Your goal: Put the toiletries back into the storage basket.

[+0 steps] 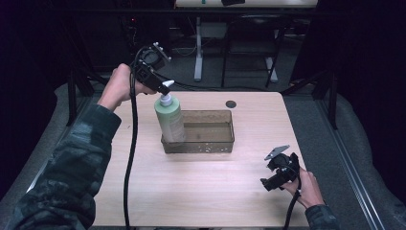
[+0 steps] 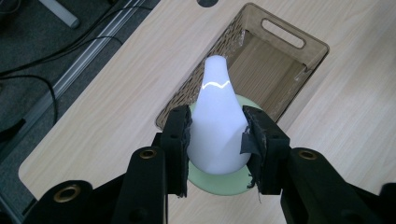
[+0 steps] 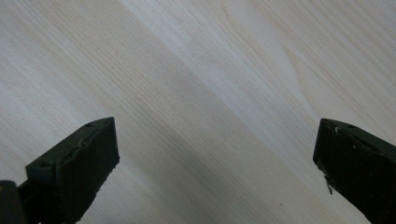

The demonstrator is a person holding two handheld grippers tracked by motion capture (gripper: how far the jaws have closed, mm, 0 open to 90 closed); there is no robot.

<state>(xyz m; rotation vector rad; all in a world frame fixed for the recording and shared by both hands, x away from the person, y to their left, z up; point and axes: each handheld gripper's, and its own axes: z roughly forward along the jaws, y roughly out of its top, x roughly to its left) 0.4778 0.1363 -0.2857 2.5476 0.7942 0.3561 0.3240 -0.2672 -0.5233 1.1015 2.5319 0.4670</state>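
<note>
**Pump bottle held by its head at the left end of the tray**

The green pump bottle (image 1: 169,120) stands upright in the left end of the brown see-through tray (image 1: 210,143), its base inside the tray walls. Whether the base rests on the tray floor I cannot tell. Its white pump head (image 2: 217,126) points up and slightly toward the left hand. In the left gripper view the green shoulder of the bottle appears as a ring under the white head, and behind it the open tray with a slot handle in its far wall.

The left gripper (image 1: 165,87) comes in from the upper left and is closed on the pump head: the two black pads (image 2: 180,140) press against both sides of the white head, near its wider lower part. The left hand (image 1: 117,86) holds the gripper body above the far left edge of the table, and the black cable hangs from it down across the table.

The right gripper (image 1: 269,184) is well apart from the bottle and the tray, near the front right corner of the table (image 1: 191,191), held in the right hand (image 1: 306,189). Its jaws are wide apart with nothing between them; the right gripper view looks between them at bare pale wood.

A small dark round hole (image 1: 231,104) is in the table top behind the tray.
</note>
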